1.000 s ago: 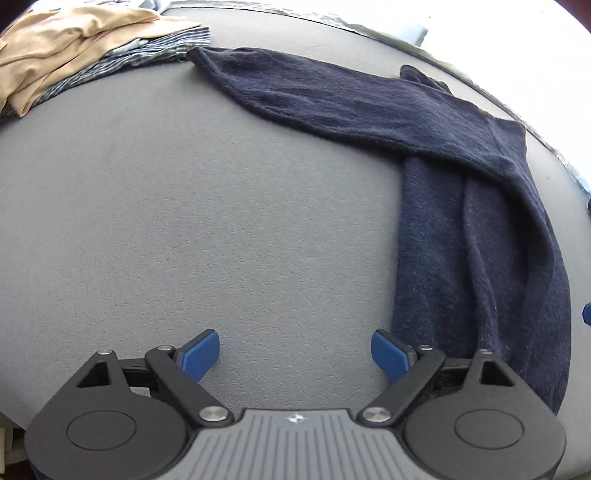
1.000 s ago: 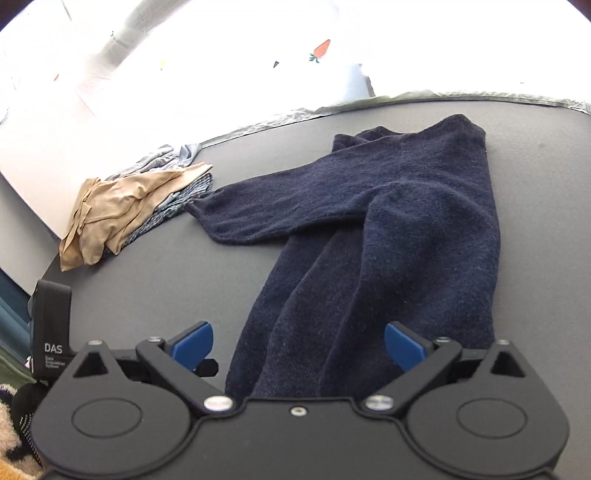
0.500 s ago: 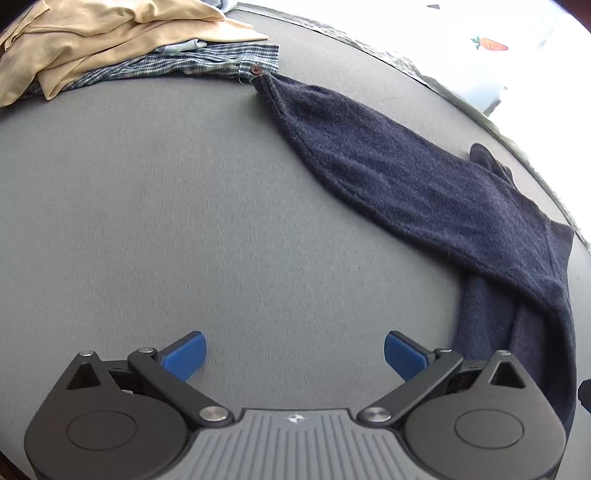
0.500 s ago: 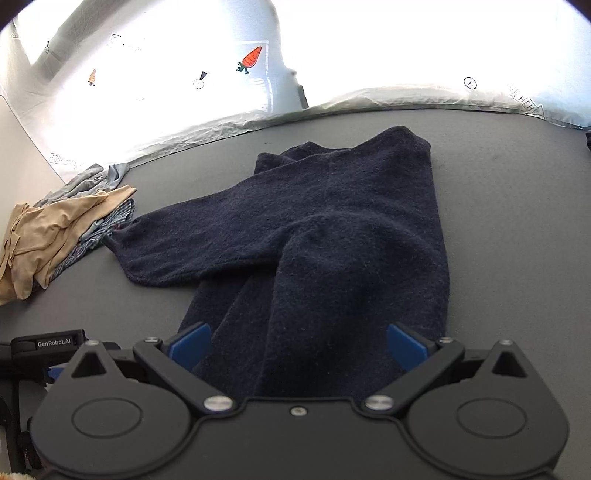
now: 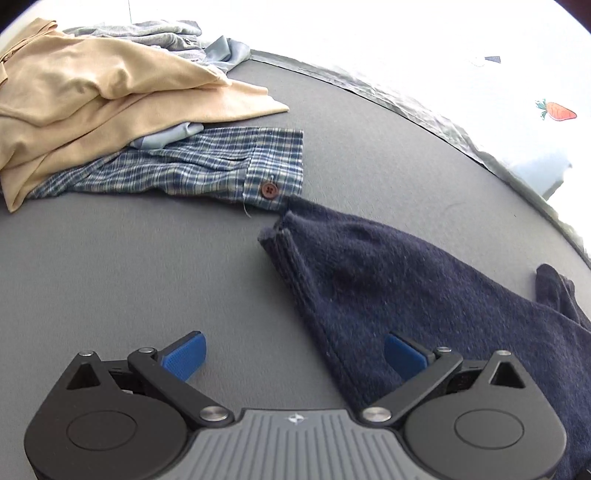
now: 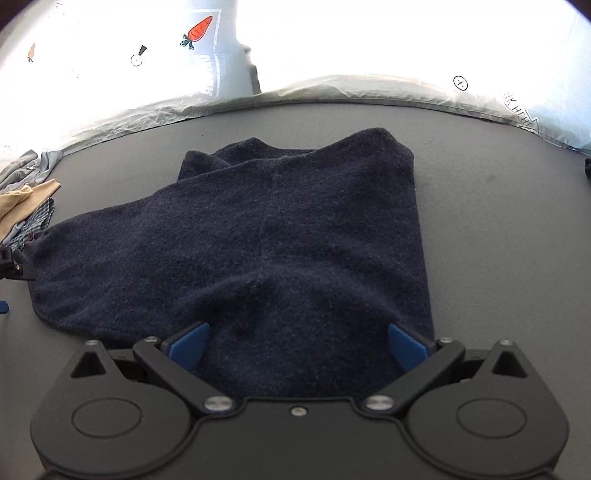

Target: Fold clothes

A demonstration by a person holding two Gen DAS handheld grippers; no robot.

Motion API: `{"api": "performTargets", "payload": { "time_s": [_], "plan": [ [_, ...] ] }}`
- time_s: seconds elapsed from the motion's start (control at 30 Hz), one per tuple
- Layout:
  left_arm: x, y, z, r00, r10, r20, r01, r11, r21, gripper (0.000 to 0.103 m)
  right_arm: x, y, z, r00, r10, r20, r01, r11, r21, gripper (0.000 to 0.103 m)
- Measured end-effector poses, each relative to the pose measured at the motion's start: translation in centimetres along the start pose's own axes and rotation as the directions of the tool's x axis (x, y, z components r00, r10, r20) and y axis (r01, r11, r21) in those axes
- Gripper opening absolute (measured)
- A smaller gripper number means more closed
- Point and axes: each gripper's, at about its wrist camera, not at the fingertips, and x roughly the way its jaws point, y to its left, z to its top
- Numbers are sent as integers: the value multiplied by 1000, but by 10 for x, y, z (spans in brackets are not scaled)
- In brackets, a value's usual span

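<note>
With both claws wide and empty, the left claw (image 5: 293, 354) should pinch the navy sweater's (image 6: 258, 229) sleeve cuff (image 5: 277, 230), lying beside the plaid shirt (image 5: 192, 166), and fold it across the body on the gray tabletop (image 5: 129, 266).

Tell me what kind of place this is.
Probably a home laundry-folding spot: a navy sweater lies spread on a grey padded surface, a pile of clothes waits nearby, and a carrot-print sheet hangs behind.
</note>
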Motion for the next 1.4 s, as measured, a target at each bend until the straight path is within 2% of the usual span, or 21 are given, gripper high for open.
{"api": "performTargets", "payload": {
  "time_s": [0.13, 0.2, 0.23, 0.3, 0.33, 0.37, 0.4, 0.47, 0.53, 0.63, 0.73, 0.77, 0.8, 0.87, 0.9, 1.0, 1.07, 1.13, 1.2, 1.37, 1.4],
  "plan": [
    [10, -5, 13, 999, -2, 52, 3, 1000, -3, 102, 8, 9, -6, 1000, -17, 11, 18, 1000, -25, 103],
    [12, -9, 15, 997, -16, 79, 17, 1000, -8, 95, 9, 10, -5, 1000, -24, 12, 24, 1000, -19, 103],
    [11, -10, 15, 995, -30, 96, 31, 999, -10, 89, 10, 10, -4, 1000, -24, 8, 24, 1000, -16, 103],
    [8, -16, 16, 990, -72, 119, 74, 997, -14, 56, 11, 10, -1, 1000, -22, -3, 22, 1000, -15, 103],
    [6, -20, 15, 989, -80, 127, 83, 996, -19, 50, 11, 9, 0, 1000, -19, -7, 19, 1000, -16, 103],
    [4, -23, 15, 987, -89, 136, 93, 995, -23, 37, 11, 9, 0, 1000, -16, -10, 16, 1000, -16, 103],
    [1, -28, 15, 984, -101, 143, 105, 994, -21, 17, 11, 9, 0, 1000, -15, -11, 14, 1000, -16, 103],
    [-7, -38, 14, 975, -165, 146, 165, 986, 13, 11, 10, 8, -1, 1000, -11, -11, 11, 1000, -15, 103],
    [-21, -54, 10, 948, -285, 142, 276, 958, 78, 8, 9, 8, 0, 1000, -7, -14, 7, 1000, -12, 103],
    [-46, -89, -6, 896, -430, 105, 403, 891, 210, 7, 7, 5, 0, 1000, 6, -22, -5, 1000, 7, 103],
    [-59, -127, -31, 838, -545, -8, 521, 797, 305, 7, 2, -1, 1, 999, 30, -27, -28, 998, 56, 103],
    [-60, -139, -44, 827, -559, -53, 541, 769, 340, 9, -1, -5, 0, 999, 43, -24, -40, 996, 83, 103],
    [-61, -150, -55, 824, -560, -89, 549, 747, 376, 14, -4, -10, -1, 998, 64, -18, -61, 990, 127, 103],
    [-60, -165, -77, 842, -523, -131, 520, 723, 456, 15, -9, -21, -3, 994, 105, -10, -100, 974, 205, 103],
    [-59, -169, -85, 848, -509, -147, 512, 714, 477, 22, -13, -26, -3, 992, 123, -7, -118, 964, 238, 102],
    [-53, -160, -88, 849, -497, -176, 519, 726, 452, 36, -21, -35, -8, 988, 154, 11, -150, 942, 301, 97],
    [-48, -150, -83, 852, -489, -184, 519, 749, 412, 44, -24, -38, -10, 986, 163, 21, -161, 931, 326, 93],
    [-43, -142, -79, 856, -479, -197, 516, 765, 385, 47, -25, -39, -9, 983, 183, 30, -182, 920, 347, 81],
    [-37, -136, -78, 857, -471, -211, 516, 774, 366, 49, -24, -39, -4, 977, 210, 47, -213, 911, 352, 62],
    [-26, -127, -81, 849, -474, -233, 527, 783, 329, 56, -19, -24, 18, 960, 271, 65, -279, 918, 282, 61],
    [-25, -127, -82, 845, -480, -235, 534, 780, 326, 61, -16, -21, 23, 955, 289, 63, -296, 918, 265, 60]
  ]
}}
